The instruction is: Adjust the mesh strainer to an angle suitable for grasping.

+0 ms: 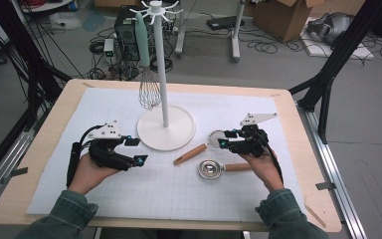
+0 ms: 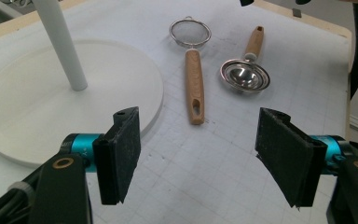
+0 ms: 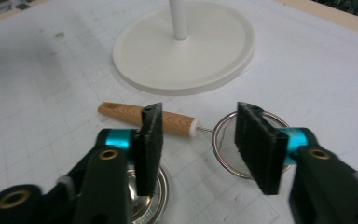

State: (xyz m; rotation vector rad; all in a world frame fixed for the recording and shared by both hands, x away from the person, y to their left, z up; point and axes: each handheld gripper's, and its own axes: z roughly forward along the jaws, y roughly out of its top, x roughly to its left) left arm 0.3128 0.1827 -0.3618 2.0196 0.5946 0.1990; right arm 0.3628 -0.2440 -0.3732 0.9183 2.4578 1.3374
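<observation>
Right gripper (image 1: 227,139), jaws wide apart, hovers directly above the mesh strainer (image 3: 200,128), whose wooden handle points toward the open left gripper (image 1: 135,151).

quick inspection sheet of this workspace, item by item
surface: wooden table covered by a white grid mat.
job's things: mesh strainer with a wooden handle and metal measuring scoop lie flat side by side on the mat; whisk hangs from the white rack.
clutter: nothing seen on the mat.
grippers: left gripper open, holding nothing; right gripper open above the strainer and scoop, holding nothing.
cables: one trails from each gripper; loose cables on the floor beyond the table.
surroundings: cardboard box, computer tower, black frame legs.
</observation>
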